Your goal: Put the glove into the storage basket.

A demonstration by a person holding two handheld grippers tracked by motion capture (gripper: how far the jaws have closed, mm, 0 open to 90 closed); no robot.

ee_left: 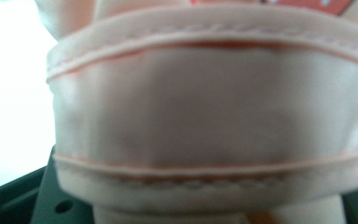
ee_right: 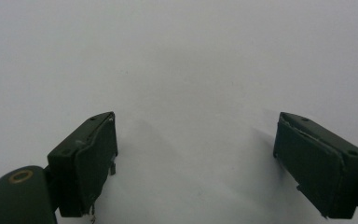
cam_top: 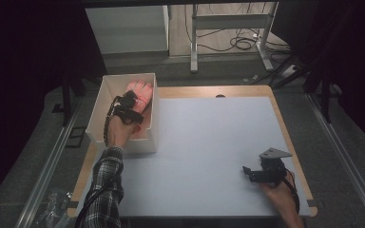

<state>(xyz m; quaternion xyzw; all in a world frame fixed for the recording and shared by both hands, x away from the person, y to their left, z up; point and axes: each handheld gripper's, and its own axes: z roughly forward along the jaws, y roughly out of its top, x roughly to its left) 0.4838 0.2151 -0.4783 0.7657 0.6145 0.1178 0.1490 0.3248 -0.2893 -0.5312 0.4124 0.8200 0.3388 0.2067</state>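
Note:
A pale pink fabric item with stitched seams lies inside the white open box at the table's left. My left gripper reaches down into the box and is shut on the pink fabric item, which sits right in front of the left gripper view's camera; dark parts of the jaws show at that view's bottom corners. My right gripper rests low over the pale table top at the front right. In the right gripper view, my right gripper stands open with nothing between its jaws.
The table has a wooden rim along its right and far sides. Beyond it, a desk frame and cables are on the floor. Crumpled clear plastic lies by the front left corner.

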